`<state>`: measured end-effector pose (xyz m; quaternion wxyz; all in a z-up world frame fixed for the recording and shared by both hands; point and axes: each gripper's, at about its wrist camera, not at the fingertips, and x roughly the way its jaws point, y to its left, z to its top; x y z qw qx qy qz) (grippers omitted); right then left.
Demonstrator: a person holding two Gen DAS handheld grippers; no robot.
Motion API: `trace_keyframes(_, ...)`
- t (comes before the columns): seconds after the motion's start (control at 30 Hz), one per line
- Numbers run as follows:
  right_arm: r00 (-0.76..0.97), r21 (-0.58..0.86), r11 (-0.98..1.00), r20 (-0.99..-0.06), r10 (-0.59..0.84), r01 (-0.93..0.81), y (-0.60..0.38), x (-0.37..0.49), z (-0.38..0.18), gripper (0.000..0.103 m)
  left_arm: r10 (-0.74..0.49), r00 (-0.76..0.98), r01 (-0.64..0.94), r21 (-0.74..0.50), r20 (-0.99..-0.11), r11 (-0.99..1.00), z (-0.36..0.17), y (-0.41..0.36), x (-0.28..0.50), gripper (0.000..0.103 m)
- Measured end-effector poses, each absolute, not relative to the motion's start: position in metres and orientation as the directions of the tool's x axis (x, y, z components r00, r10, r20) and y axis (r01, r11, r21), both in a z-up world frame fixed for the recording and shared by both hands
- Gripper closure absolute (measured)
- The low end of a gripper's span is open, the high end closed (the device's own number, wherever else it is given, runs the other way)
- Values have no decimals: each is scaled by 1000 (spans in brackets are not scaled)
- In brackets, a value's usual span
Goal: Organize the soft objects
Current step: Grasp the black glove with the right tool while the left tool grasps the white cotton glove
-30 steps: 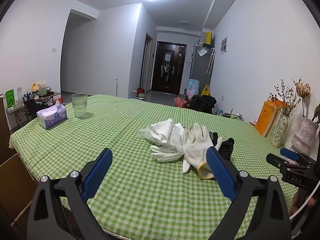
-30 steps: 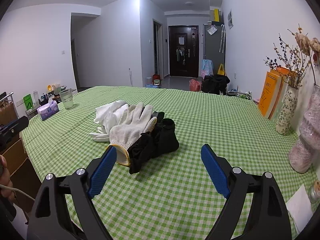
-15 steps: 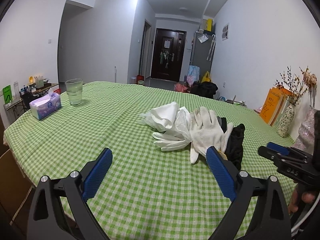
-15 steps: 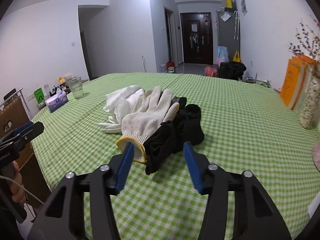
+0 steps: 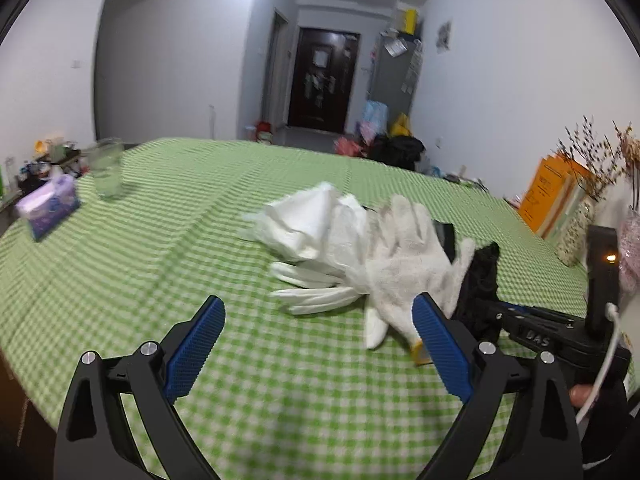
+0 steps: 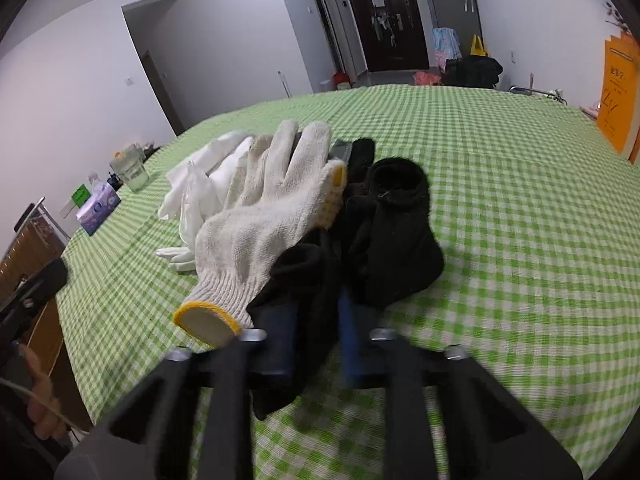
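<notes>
A pile of soft things lies mid-table on the green checked cloth (image 5: pixel 160 264). It holds a white knit glove (image 6: pixel 260 232) with a yellow cuff, thin white gloves (image 5: pixel 316 224) and black socks (image 6: pixel 392 232). My right gripper (image 6: pixel 316 320) is shut on the nearest black sock (image 6: pixel 304 276), whose fabric is bunched between the blue pads. The knit glove's cuff lies just left of that grip. In the left wrist view the same glove (image 5: pixel 404 264) lies ahead to the right. My left gripper (image 5: pixel 320 340) hovers open above the cloth, just short of the pile, nothing between its fingers.
A tissue box (image 5: pixel 48 208) and a glass of water (image 5: pixel 106 168) stand at the table's far left. Orange books (image 5: pixel 556 196) and a vase of dried flowers (image 5: pixel 576 232) line the right wall side. Bags sit on the floor beyond the table.
My right gripper has moved forward into the pile and gone from open to shut on the black sock. My left gripper has moved closer to the gloves, still open.
</notes>
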<state>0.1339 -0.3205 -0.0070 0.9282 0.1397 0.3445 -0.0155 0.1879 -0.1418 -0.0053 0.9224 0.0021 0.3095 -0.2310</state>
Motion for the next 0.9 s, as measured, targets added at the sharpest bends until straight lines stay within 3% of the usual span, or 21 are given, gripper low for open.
trace_keyframes(0.1,803,244,958,-596,26,150,-341,104,11,92,-454,631,484,-138,-629,864,-12,-170,198,13)
trace_keyframes(0.3,822,218,948,-565,-70,231,-381,58,31,92,-460,500,551,-141,-733,823,-44,-236,209,31)
trace_keyframes(0.33,820,210,947,-566,-84,242,-385,53,32,92,-459,485,553,-145,-744,820,-49,-241,210,39)
trace_keyframes(0.37,817,205,947,-569,-89,247,-389,51,31,92,-459,466,557,-152,-756,816,-54,-247,210,61)
trace_keyframes(0.4,814,200,948,-574,-91,247,-391,49,30,92,-463,451,564,-159,-763,810,-58,-250,210,73)
trace_keyframes(0.43,813,197,949,-575,-93,248,-390,47,30,92,-458,443,572,-150,-771,807,-60,-254,209,92)
trace_keyframes(0.47,812,197,949,-577,-91,246,-391,47,29,92,-456,448,580,-137,-769,803,-59,-256,207,99)
trace_keyframes(0.8,860,201,970,-510,-14,135,-360,51,51,92,-558,625,602,-118,-545,790,44,-205,165,101)
trace_keyframes(0.9,876,179,979,-482,-2,100,-347,44,65,92,-606,673,618,-127,-425,776,87,-174,146,101)
